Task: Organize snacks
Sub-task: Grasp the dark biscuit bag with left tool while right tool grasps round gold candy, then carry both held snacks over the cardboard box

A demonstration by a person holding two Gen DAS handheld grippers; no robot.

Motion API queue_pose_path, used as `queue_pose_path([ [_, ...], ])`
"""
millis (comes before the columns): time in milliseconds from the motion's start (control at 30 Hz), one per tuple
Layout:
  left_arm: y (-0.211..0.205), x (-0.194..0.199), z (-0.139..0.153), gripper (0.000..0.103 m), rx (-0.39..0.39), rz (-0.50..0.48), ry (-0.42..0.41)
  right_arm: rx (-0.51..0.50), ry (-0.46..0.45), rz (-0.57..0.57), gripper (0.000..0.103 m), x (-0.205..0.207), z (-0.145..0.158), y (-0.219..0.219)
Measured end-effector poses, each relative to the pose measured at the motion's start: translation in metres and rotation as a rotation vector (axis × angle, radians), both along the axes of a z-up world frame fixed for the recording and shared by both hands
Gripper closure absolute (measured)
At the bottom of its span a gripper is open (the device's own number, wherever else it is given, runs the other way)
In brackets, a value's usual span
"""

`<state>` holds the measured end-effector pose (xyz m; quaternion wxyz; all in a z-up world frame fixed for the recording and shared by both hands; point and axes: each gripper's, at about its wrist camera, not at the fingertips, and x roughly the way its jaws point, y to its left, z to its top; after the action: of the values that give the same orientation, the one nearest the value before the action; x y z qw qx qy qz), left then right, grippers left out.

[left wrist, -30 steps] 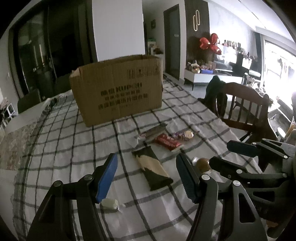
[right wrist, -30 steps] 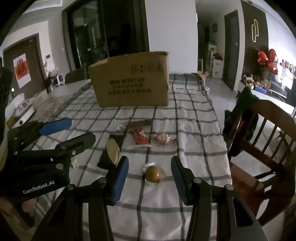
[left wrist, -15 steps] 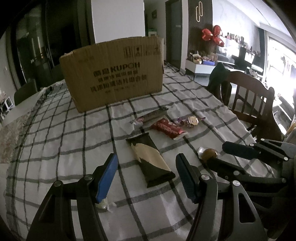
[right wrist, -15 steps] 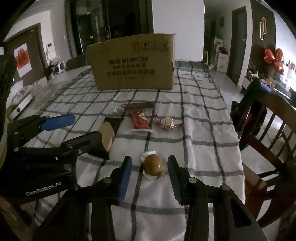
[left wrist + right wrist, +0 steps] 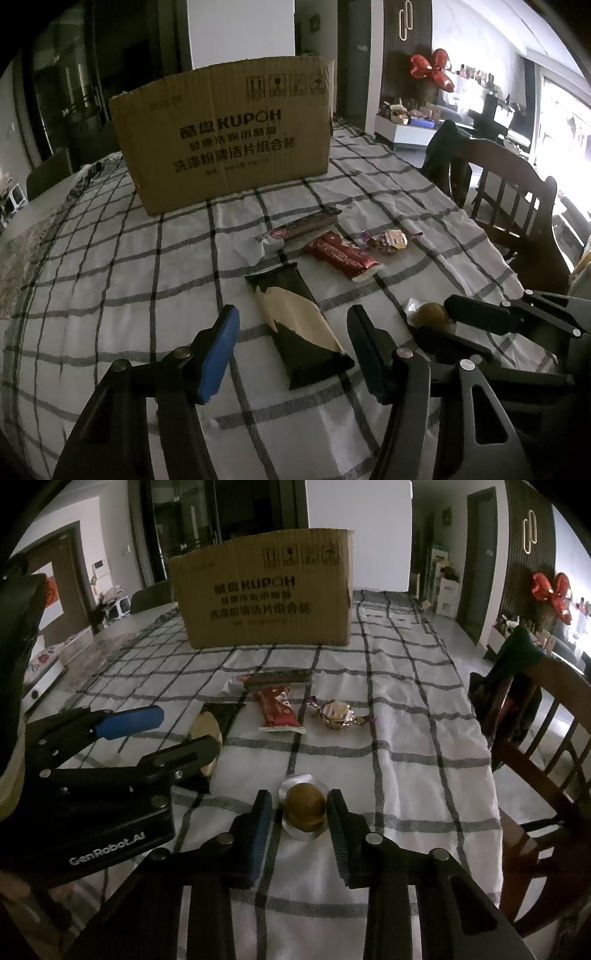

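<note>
Over the near left part of the checked tablecloth (image 5: 110, 280), the left gripper (image 5: 291, 347) hangs with its fingers spread wide, holding nothing; the dark snack pack (image 5: 299, 325) lies flat on the cloth between them. Toward the near right edge, the right gripper (image 5: 299, 823) has its fingers close on either side of the round brown snack (image 5: 306, 806) in its clear wrapper, though whether they touch it I cannot tell. Farther in lie the red packet (image 5: 277, 710) and a foil candy (image 5: 337, 713), with the cardboard box (image 5: 264, 594) at the far end.
</note>
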<state>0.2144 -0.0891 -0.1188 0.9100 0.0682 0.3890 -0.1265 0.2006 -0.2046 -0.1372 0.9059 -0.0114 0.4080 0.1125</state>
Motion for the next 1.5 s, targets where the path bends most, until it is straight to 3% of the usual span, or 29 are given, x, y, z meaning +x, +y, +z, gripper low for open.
queue_pose_path([
  [433, -0.006, 0.011, -0.012, 0.049, 0.007, 0.010, 0.043, 0.032, 0.006, -0.026, 0.077, 0.004, -0.001, -0.006],
  [967, 0.003, 0.012, -0.014, 0.067, -0.050, 0.011, 0.078, 0.050, -0.029, -0.051, 0.077, 0.008, 0.011, -0.002],
  [1500, 0.018, -0.005, 0.031, 0.068, -0.089, 0.008, -0.009, 0.083, -0.085, -0.050, 0.077, 0.001, 0.039, 0.002],
])
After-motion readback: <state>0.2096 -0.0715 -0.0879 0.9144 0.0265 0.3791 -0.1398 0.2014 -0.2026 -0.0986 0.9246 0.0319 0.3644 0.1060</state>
